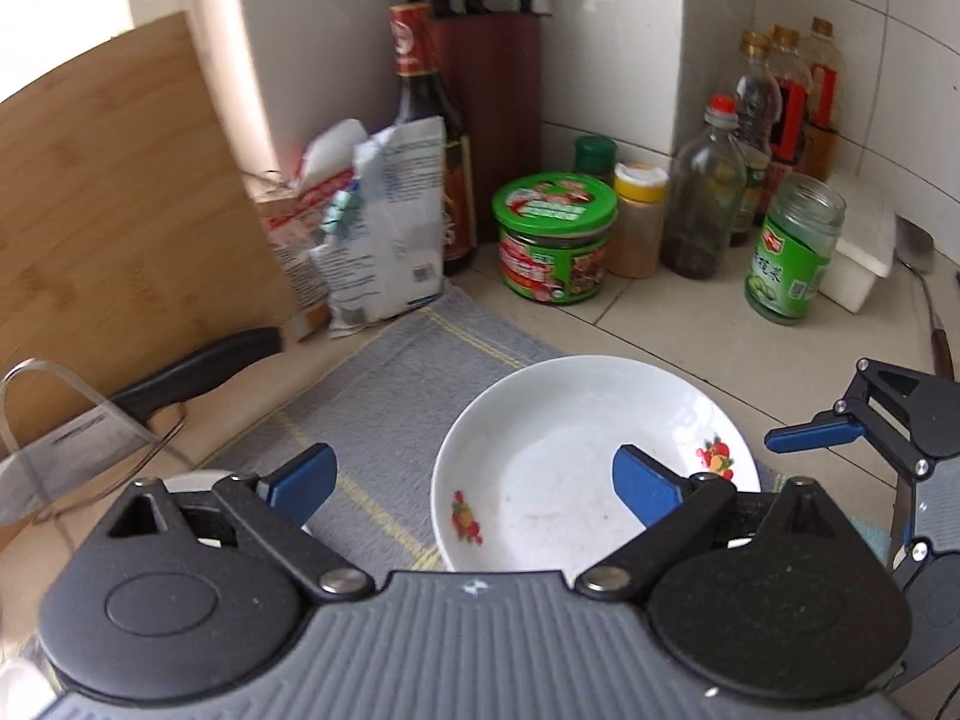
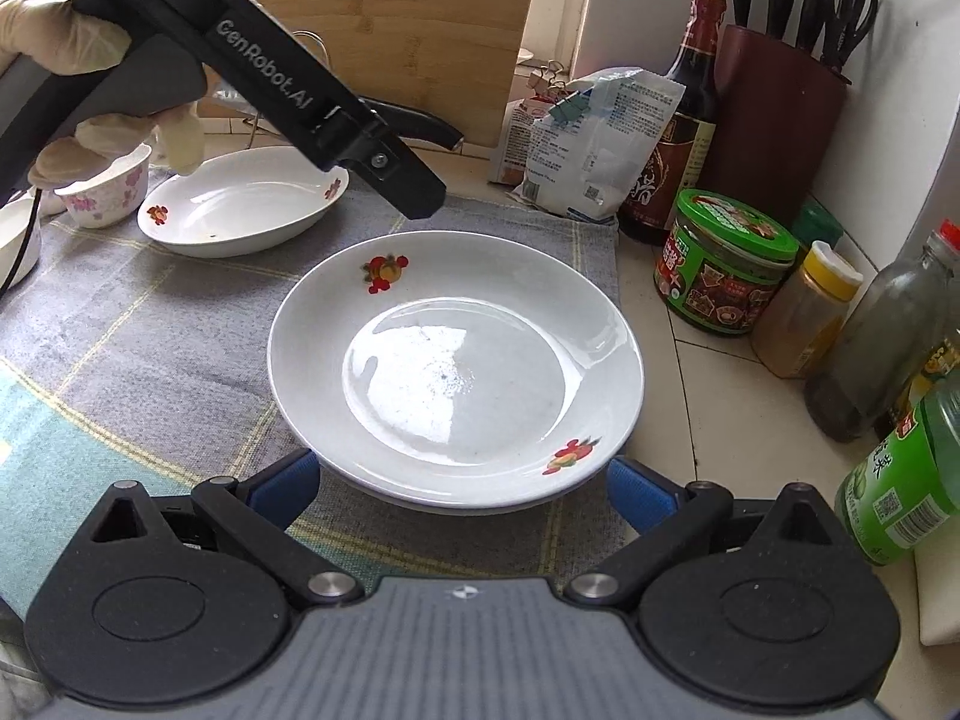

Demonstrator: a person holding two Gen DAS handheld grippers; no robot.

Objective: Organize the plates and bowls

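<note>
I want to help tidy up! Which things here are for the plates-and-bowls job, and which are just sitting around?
For the job:
near plate
far plate
flowered bowl

Just sitting around:
cutting board
knife
knife block
dark sauce bottle
green-lidded jar
yellow-capped spice jar
paper packets

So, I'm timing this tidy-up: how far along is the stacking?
Done: the top plate seems stacked on a lower plate on the cloth. In hand: nothing; left gripper and right gripper are open. Left: the far plate and floral bowl sit apart, unstacked.
</note>
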